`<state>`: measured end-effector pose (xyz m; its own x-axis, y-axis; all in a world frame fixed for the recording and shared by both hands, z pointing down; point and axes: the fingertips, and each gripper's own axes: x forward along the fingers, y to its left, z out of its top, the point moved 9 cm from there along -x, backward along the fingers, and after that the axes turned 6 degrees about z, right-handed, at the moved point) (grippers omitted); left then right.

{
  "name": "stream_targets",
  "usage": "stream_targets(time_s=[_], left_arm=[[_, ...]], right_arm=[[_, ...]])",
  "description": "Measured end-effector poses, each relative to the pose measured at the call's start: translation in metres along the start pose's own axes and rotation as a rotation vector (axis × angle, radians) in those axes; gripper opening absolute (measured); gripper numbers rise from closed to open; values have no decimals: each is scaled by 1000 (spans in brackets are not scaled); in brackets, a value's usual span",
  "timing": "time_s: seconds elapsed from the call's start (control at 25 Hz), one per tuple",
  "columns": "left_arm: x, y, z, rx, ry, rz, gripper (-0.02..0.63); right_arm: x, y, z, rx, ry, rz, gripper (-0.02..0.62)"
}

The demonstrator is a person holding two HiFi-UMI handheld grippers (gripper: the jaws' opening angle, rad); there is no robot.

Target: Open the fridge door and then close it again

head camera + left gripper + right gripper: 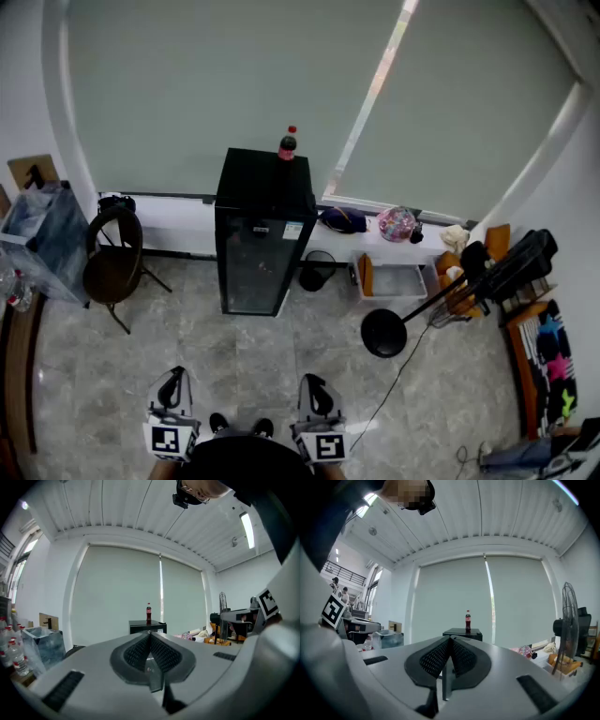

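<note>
Head view first: black glass-door fridge [262,234] standing against the wall under the drawn roller blinds [234,84], its door apparently shut, a cola bottle [287,143] upright on its top. Only this view shows the floor around it: a round-backed chair [112,267] to the fridge's left, a fan [441,291] tipped over to its right, and grey tiles between. The left gripper [172,377] and right gripper [313,381] sit at the bottom edge, well apart from the fridge; the frame cuts off the person's hands, and the jaws are too small here to read.

The left gripper view shows the left gripper [150,641] with its ribbed pads pressed together on nothing. Its body hides the fridge [147,626] except the top, with the bottle [148,612] above. Water bottles [11,653] show at the left edge.

The right gripper view shows the right gripper [449,646] likewise closed and empty. Only the top of the fridge [463,633] and the bottle [468,620] clear it.
</note>
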<state>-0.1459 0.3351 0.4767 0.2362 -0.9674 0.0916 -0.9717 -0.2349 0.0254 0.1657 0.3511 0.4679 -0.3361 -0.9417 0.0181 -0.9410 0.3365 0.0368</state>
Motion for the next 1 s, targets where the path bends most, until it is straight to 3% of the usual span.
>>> stream_targets(time_s=[0.24,1.0], left_arm=[[2,1,-3,41,4,12,8],[3,-2,-6,63,6,-17,22]], right_arm=[[-3,-3,-4,1,6,-7,9],[-6,-5,-10,-3,1,-26,15]])
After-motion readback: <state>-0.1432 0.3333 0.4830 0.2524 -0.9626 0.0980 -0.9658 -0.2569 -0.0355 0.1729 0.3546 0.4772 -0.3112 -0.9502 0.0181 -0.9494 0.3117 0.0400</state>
